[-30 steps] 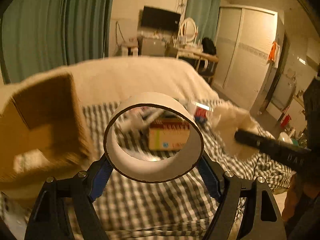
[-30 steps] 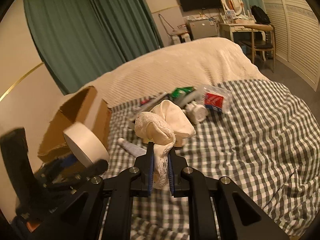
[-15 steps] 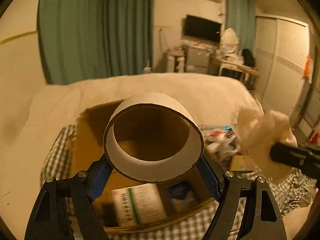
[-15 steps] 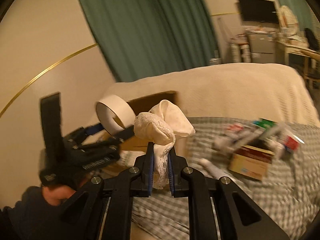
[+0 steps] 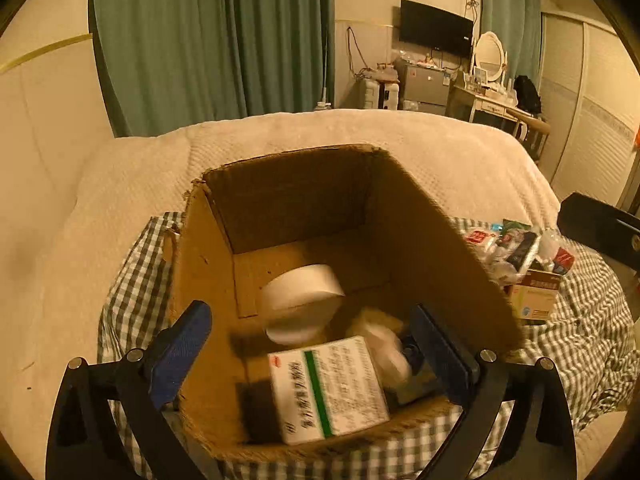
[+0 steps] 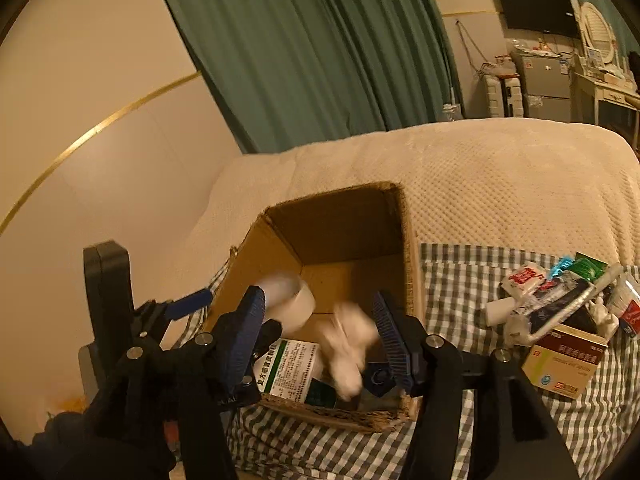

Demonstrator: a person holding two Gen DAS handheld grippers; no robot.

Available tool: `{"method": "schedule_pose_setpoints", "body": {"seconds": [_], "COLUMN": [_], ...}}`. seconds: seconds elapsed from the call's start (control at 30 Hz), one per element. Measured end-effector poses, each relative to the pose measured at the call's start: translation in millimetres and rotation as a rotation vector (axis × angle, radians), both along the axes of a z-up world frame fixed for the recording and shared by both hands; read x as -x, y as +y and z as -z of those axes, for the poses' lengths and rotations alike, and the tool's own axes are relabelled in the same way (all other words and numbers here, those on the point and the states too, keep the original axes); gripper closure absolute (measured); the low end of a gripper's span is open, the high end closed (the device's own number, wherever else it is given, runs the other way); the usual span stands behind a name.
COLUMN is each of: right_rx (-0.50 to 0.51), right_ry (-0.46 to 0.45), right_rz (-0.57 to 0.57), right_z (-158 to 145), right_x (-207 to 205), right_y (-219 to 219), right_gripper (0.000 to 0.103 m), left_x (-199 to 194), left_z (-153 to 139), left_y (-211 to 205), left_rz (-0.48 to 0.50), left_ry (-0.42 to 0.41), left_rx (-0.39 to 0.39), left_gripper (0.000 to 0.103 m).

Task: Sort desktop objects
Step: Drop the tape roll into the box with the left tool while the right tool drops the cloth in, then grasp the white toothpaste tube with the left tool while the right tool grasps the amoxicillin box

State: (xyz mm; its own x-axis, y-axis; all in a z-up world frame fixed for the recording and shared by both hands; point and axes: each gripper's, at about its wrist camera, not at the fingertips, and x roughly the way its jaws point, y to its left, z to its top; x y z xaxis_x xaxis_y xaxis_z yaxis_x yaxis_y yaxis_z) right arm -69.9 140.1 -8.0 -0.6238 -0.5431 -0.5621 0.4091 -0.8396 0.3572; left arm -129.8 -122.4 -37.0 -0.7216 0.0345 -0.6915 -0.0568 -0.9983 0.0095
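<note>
Left gripper (image 5: 308, 344) over the near left of the cardboard box (image 5: 432, 216), jaws opening to full spread, nothing between the pads. Tape roll (image 5: 300, 304) blurred, inside the box and clear of the fingers, above the white medicine carton (image 5: 328, 388) that lies on the box floor. Roll looks light, with a stiff cardboard core; best taken across its outer rim or with one finger through the hole

Right gripper (image 6: 320, 332) above the near right of the box, jaws opening, about half spread. Cream cloth (image 6: 348, 344) blurred between them, not pinched, dropping into the box. Soft, limp, very light; any bunched fold would do for a grip

Further right, on the checked sheet (image 6: 460, 280), the unsorted pile (image 6: 560, 300): packets, a tube, a red-brown box (image 6: 560, 360), all small and probably light
</note>
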Motion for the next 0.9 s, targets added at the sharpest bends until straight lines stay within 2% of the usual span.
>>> {"method": "schedule_pose_setpoints", "body": {"seconds": [0.07, 0.2, 0.33, 0.4, 0.53, 0.63, 0.73, 0.8, 0.9], "right_rx": [-0.004, -0.014, -0.112, -0.126, -0.068, -0.037, 0.022, 0.033, 0.044], "right_ry": [0.017, 0.025, 0.035, 0.044, 0.018, -0.018, -0.066, -0.115, -0.137], "right_rz": [0.048, 0.144, 0.276, 0.359, 0.457, 0.483, 0.455, 0.430, 0.412], "right_z": [-1.8, -4.7, -4.2, -1.5, 21.9, 55.6, 91.2, 116.3, 129.0], "right_x": [-6.3, -21.0, -44.9, -57.2, -67.8, -70.1, -61.7, -51.0, -39.1], "right_y": [19.0, 63.0, 120.1, 155.6, 217.0, 247.8, 268.4, 276.0, 281.9], "right_gripper": [0.047, 0.047, 0.047, 0.047, 0.047, 0.047, 0.047, 0.047, 0.047], "left_x": [-7.9, -28.8, -43.2, -46.4, -43.5, -39.0, -23.2, -14.1, -1.4], "left_z": [-5.1, -18.2, -21.7, -13.4, 15.2, 41.7, 75.2, 97.5, 123.4], "left_y": [9.0, 58.1, 118.0, 152.2, 204.5, 226.4, 238.2, 241.2, 239.1], "left_rz": [0.016, 0.105, 0.201, 0.232, 0.251, 0.203, 0.135, 0.058, -0.007], "left_ry": [0.014, 0.043, 0.062, 0.056, 0.015, 0.005, -0.068, -0.110, -0.157], "left_rx": [-0.023, -0.071, -0.086, -0.083, -0.070, -0.099, -0.158, -0.148, -0.126], "left_gripper": [0.001, 0.000, 0.000, 0.000, 0.000, 0.000, 0.000, 0.000, 0.000]}}
